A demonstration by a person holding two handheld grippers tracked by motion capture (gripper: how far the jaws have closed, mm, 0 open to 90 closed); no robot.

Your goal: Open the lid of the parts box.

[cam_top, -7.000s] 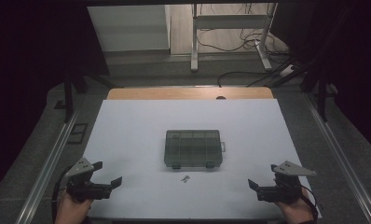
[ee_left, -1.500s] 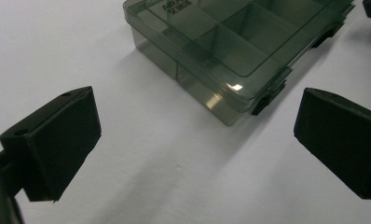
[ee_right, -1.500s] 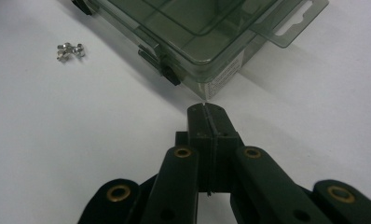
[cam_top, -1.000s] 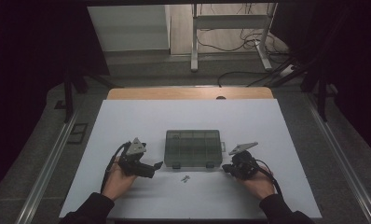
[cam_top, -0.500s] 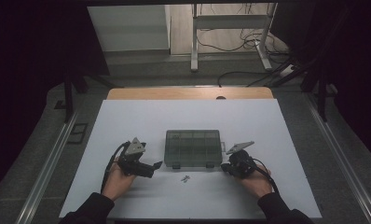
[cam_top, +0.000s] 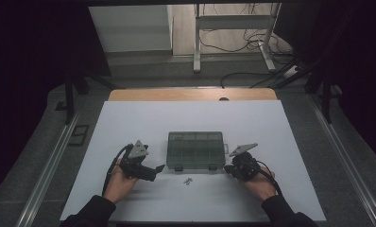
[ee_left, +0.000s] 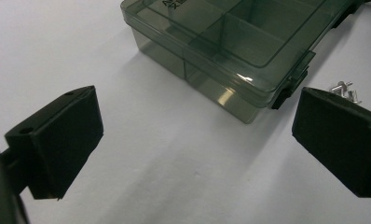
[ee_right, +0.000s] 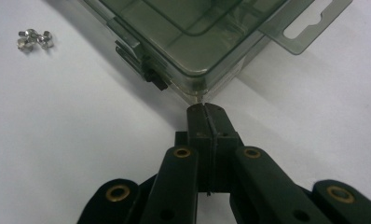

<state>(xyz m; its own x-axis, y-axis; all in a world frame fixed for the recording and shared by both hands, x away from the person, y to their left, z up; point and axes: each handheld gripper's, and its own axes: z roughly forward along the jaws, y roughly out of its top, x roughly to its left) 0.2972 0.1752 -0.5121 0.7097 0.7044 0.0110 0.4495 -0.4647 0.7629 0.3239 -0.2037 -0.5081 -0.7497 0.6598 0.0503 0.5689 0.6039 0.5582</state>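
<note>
A smoky clear plastic compartment box (cam_top: 195,150) with its lid down lies in the middle of the white table (cam_top: 129,123). A few small metal bits (cam_top: 188,180) lie just in front of the box. My left gripper (cam_top: 160,168) sits at the box's near left corner, jaws wide apart and bare. In the left gripper view the box (ee_left: 235,42) and the metal bits (ee_left: 346,89) lie ahead of my left gripper (ee_left: 197,135). My right gripper (cam_top: 226,168) is shut, its tips at the box's near right corner (ee_right: 197,91). In the right gripper view my right gripper (ee_right: 205,109) has nothing between its jaws, and the metal bits (ee_right: 33,39) lie at upper left.
The box's hang tab (ee_right: 309,23) juts out on its right side. Black latches (ee_right: 153,77) sit on its front wall. A wooden strip (cam_top: 191,94) edges the table's far side, and metal rails (cam_top: 47,170) run along both sides. White tabletop lies open all around the box.
Seven seconds ago both grippers rested at the table's near corners; both have come in beside the box. Over the last second the right gripper edged slightly left toward the corner.
</note>
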